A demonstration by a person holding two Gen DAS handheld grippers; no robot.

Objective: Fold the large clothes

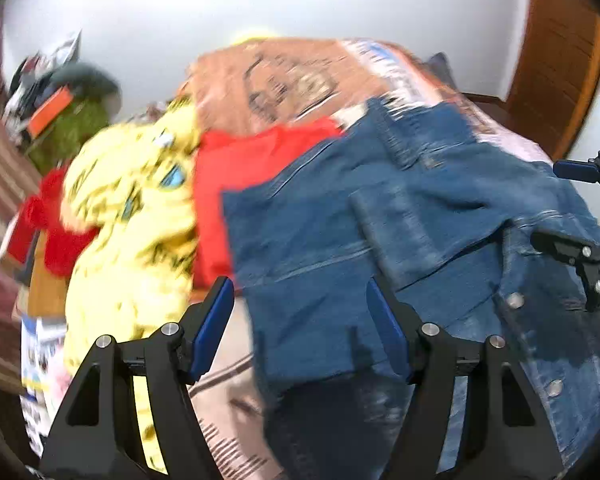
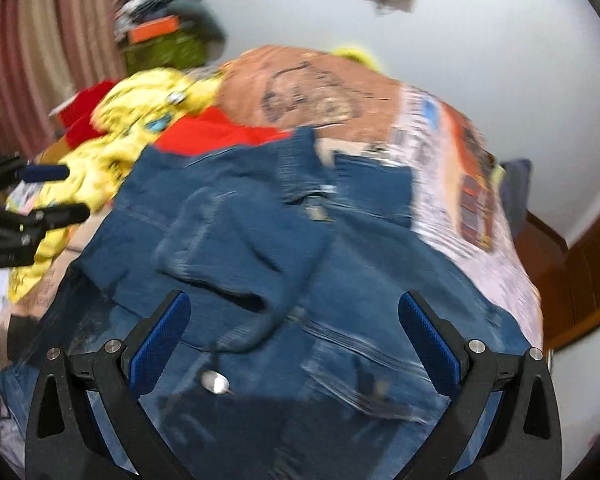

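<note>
Directly ahead of both claws, a blue denim jacket [image 1: 380, 216] lies spread on the bed [image 2: 340, 80]. Left claw [image 1: 300, 328] and right claw [image 2: 294, 332] both gape wide over it, holding nothing. Beyond the left claw lie yellow [image 1: 128, 216] and red garments [image 1: 244, 164].

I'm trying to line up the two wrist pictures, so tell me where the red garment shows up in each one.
Left wrist view: the red garment lies centre-left, between the yellow patterned garment and the denim jacket.
Right wrist view: the red garment lies upper-left of centre, just beyond the denim jacket's far edge, beside the yellow patterned garment.
Shared landmark: the orange printed bedcover behind it.
</note>
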